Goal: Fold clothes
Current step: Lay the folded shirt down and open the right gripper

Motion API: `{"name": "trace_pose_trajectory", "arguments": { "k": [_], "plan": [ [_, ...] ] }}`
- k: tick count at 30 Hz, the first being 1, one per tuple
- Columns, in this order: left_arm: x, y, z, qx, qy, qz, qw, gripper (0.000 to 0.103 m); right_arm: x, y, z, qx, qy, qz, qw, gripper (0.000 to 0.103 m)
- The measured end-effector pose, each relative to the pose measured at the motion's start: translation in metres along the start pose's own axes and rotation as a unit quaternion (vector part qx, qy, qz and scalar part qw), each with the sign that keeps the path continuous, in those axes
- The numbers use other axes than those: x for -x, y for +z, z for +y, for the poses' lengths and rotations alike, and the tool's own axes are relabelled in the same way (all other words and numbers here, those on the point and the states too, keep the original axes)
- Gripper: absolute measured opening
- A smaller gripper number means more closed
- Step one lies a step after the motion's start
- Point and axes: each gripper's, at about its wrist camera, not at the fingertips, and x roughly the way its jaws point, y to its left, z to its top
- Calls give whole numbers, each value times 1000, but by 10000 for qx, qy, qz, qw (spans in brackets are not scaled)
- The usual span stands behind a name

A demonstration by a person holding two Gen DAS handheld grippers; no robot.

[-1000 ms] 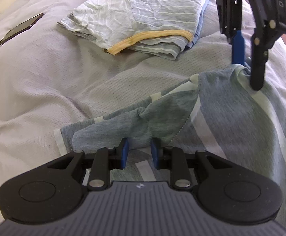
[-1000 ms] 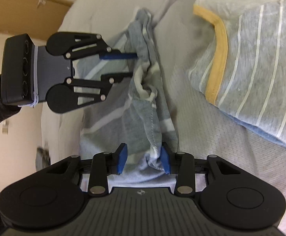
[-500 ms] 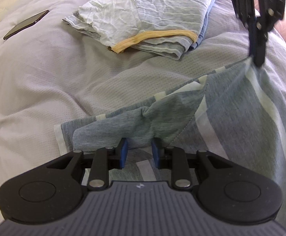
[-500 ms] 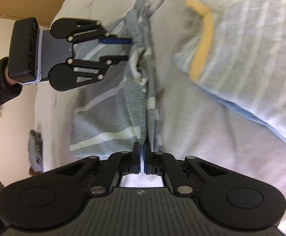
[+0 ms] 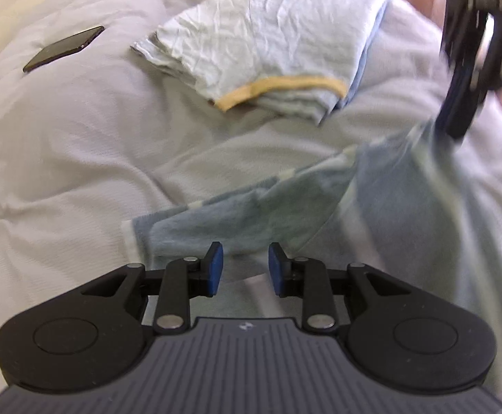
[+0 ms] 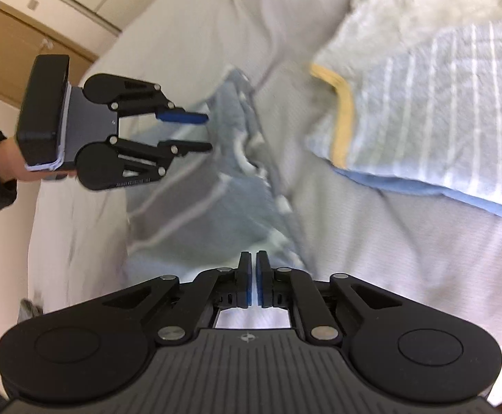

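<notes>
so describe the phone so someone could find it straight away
Start at the pale grey bed cover in the left wrist view, then find the folded striped shirt with a yellow collar. The phone lies alone to the left of it: a flat, dark, hard slab, the only thing there that is not cloth.

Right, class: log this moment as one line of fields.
left tool: open beside blue striped garment | right tool: pinching garment edge, jaws just eased | folded yellow-trimmed shirt: apart on bed

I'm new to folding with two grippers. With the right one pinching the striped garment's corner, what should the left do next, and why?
Probably close the left gripper on the grey-blue striped garment's near edge: its jaws stand open around bunched cloth, while the right gripper, whose jaws were just moving, already pinches a corner.
</notes>
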Motion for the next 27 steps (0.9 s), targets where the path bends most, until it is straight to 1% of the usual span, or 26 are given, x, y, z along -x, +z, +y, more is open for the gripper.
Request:
{"name": "trace_pose_trajectory", "arguments": {
  "k": [2, 4, 5, 7, 8, 9, 10, 11, 12, 14, 16, 18, 22, 24, 25, 27],
  "plan": [
    [-3, 4, -6, 57, -171, -53, 9998, 24, -10, 0, -1, -73, -47, -50, 10000, 10],
    [-13, 9, -10, 99, -178, -58, 9998, 24, -21, 0, -2, -147, -97, -100, 9998, 10],
    [-19, 12, -10, 147, -149, -31, 9998, 25, -20, -1, -6, -238, -245, -147, 9993, 10],
    [-27, 16, -6, 320, -14, 20, 9995, 25, -19, -3, -14, -418, -541, -240, 9974, 9],
    [-28, 18, -2, 415, 65, 20, 9991, 25, -17, -6, -16, -459, -638, -230, 9966, 6],
    [-26, 18, 1, 484, 154, 18, 9987, 25, -15, -8, -19, -499, -735, -219, 9958, 7],
    [-23, 18, 5, 541, 250, 20, 9982, 25, -13, -11, -21, -537, -832, -209, 9949, 9],
    [-18, 15, 9, 589, 336, 21, 9977, 25, -10, -14, -18, -457, -910, -214, 9946, 16],
    [-11, 12, 13, 633, 416, 22, 9971, 25, -7, -16, -16, -377, -987, -220, 9942, 17],
    [4, 1, 21, 725, 603, 86, 9955, 25, -2, -20, -9, -213, -1027, -265, 9941, 17],
    [22, -17, 27, 767, 805, 228, 9935, 25, 1, -23, 0, -33, -1069, -315, 9938, 19],
    [37, -36, 30, 739, 937, 409, 9920, 25, -2, -23, 17, 229, -1094, -265, 9934, 25],
    [69, -80, 23, 447, 1135, 734, 9898, 25, -17, -30, 60, 918, -1114, -249, 9892, 27],
    [81, -100, 14, 268, 1192, 838, 9890, 25, -25, -35, 81, 1206, -1111, -234, 9862, 33],
    [87, -110, 10, 189, 1207, 863, 9887, 26, -26, -40, 91, 1283, -1118, -236, 9851, 33],
    [95, -128, -2, 32, 1193, 849, 9892, 30, -29, -51, 112, 1437, -1133, -240, 9828, 37]
  ]
}}
